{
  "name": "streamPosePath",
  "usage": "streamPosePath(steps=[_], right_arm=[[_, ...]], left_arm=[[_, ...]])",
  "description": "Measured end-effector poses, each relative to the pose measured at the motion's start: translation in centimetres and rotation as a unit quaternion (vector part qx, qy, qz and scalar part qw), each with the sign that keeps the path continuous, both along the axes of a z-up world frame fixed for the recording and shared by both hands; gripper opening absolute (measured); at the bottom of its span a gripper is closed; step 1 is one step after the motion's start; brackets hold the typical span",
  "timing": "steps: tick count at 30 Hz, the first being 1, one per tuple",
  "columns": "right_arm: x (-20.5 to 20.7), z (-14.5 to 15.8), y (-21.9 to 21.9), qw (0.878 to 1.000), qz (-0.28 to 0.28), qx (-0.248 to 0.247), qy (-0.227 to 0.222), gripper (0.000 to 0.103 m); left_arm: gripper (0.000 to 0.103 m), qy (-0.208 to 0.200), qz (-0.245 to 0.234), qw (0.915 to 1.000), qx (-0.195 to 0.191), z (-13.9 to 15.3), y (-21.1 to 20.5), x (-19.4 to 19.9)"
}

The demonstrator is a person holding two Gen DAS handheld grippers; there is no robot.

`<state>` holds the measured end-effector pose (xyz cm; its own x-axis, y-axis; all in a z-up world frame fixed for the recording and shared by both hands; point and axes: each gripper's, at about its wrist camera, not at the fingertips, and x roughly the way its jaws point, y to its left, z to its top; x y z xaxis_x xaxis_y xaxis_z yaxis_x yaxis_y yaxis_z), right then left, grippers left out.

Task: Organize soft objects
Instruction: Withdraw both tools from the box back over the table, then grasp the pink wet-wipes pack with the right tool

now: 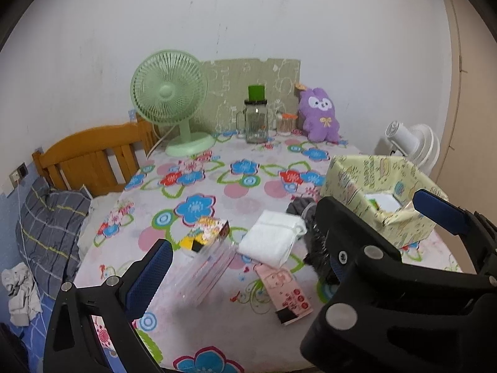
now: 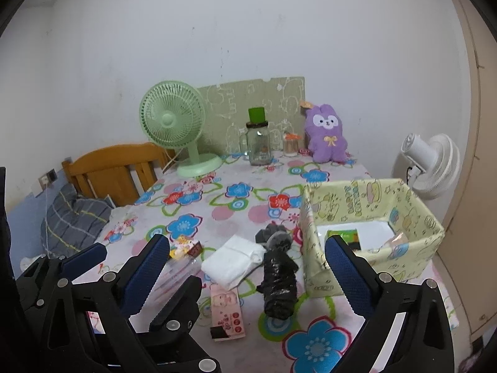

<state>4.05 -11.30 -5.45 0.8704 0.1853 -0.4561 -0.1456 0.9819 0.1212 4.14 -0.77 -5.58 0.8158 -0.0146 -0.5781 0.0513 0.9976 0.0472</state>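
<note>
Both grippers hover spread and empty: left gripper (image 2: 102,250), right gripper (image 2: 248,258). Folded white cloth (image 2: 231,261) lies on table beside yellow box (image 2: 413,217). Judged step: picking; next, descend and pinch cloth.

My bench (image 2: 236,217) in flowered cloth, carrying white folded cloth (image 2: 231,264), black bundle (image 2: 279,283), pink packet (image 2: 226,314), yellow box (image 2: 372,248), green fan (image 2: 177,124), jar (image 2: 259,146), purple plush (image 2: 327,133)

towel (image 2: 231,262) left of roll (image 2: 278,283) | box (image 2: 413,248) right | fan (image 2: 174,124) behind
</note>
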Motion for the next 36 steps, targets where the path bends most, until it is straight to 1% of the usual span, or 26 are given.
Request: streamPosePath(steps=[3,6,10,14,19,27,29,36], right_arm=[[0.2,-1.1,0.2,1.0,-0.001,0.01,0.012,0.098],[0.5,-2.1,0.4,1.0,-0.001,0.015,0.02,0.097],[0.5,-3.6,1.2,1.0,-0.001,0.003,0.026,0.097],[0.9,-5.3,1.8,0.999,0.007,-0.006,0.046,0.096],[1.7,-7.4,2.5,0.997,0.016,-0.016,0.073,0.093],[2.9,-9.2,3.0,0.995,0.02,-0.02,0.1,0.084],[3.3,-9.7,3.2,0.993,0.021,-0.019,0.11,0.081],[4.6,-11.5,4.2,0.989,0.034,-0.021,0.145,0.072]], left_arm=[[0.102,0.009,0.003,1.0,-0.003,-1.0,0.4,0.2],[0.101,0.018,0.0,0.9998,-0.004,-1.9,0.8,0.3],[0.1,0.034,0.003,0.9994,-0.001,-3.6,1.3,0.3],[0.1,0.047,0.016,0.9987,0.011,-5.2,1.6,0.4],[0.099,0.062,0.016,0.9978,0.017,-6.6,1.9,0.4],[0.094,0.084,0.023,0.9961,0.014,-8.3,2.6,1.4],[0.091,0.087,0.028,0.9957,0.018,-8.6,2.8,1.7],[0.09,0.108,0.028,0.9936,0.019,-10.1,3.6,2.4]])
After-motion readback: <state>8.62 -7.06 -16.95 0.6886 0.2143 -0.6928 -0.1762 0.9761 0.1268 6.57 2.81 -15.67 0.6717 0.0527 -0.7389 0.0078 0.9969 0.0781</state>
